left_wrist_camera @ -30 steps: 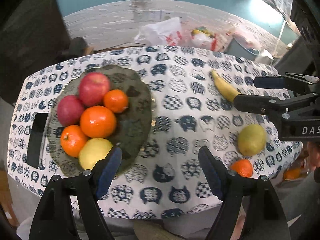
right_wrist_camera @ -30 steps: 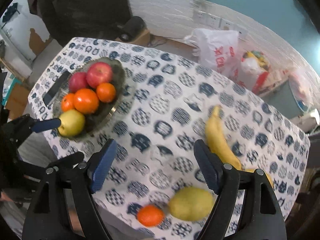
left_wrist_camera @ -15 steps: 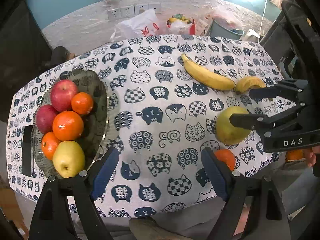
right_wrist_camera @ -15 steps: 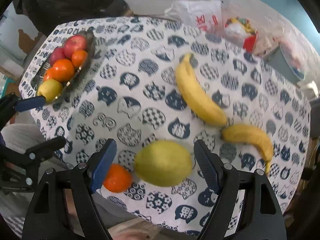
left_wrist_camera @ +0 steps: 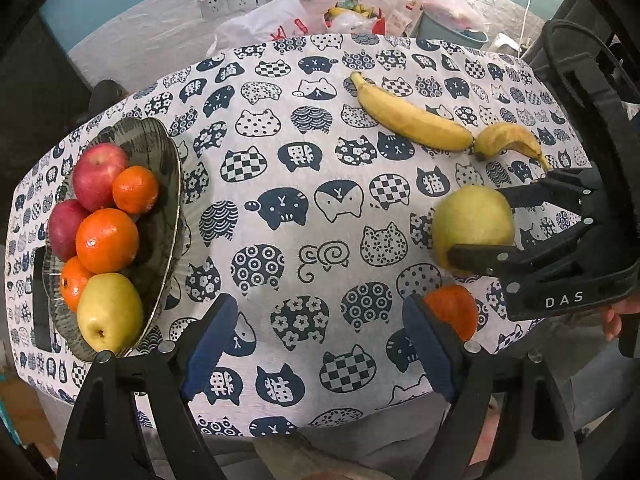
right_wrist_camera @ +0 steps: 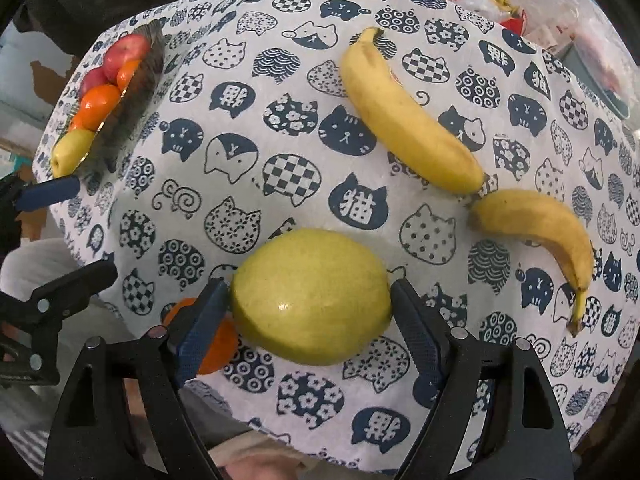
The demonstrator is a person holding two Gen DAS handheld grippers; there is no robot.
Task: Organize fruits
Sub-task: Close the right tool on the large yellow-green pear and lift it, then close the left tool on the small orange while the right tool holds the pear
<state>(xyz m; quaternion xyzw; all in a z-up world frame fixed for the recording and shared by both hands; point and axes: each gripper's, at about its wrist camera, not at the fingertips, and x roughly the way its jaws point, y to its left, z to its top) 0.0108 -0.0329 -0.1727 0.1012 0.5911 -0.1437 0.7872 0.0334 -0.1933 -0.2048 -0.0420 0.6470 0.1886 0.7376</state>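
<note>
A large green pear (right_wrist_camera: 312,296) lies on the cat-print tablecloth near its front edge. My right gripper (right_wrist_camera: 310,292) straddles it, one blue pad on each side; the jaws are opening and I see no firm press. A small orange (left_wrist_camera: 452,312) lies just left of the pear, partly hidden behind a right-gripper finger (right_wrist_camera: 200,328). Two bananas (right_wrist_camera: 404,120) (right_wrist_camera: 540,232) lie end to end farther back. My left gripper (left_wrist_camera: 318,312) hangs open over bare cloth with nothing between its fingers, the orange beside its right finger. The dark bowl (left_wrist_camera: 168,168) at the left holds apples, oranges and a yellow pear (left_wrist_camera: 110,312).
A flat black object (left_wrist_camera: 40,300) lies left of the bowl near the table's edge. Plastic bags (left_wrist_camera: 272,20) and a bin stand on the floor behind the table. The cloth's front edge drops off just below both grippers.
My right gripper has come down from the table's middle onto the green pear and now straddles it. My left gripper has shifted right, away from the bowl.
</note>
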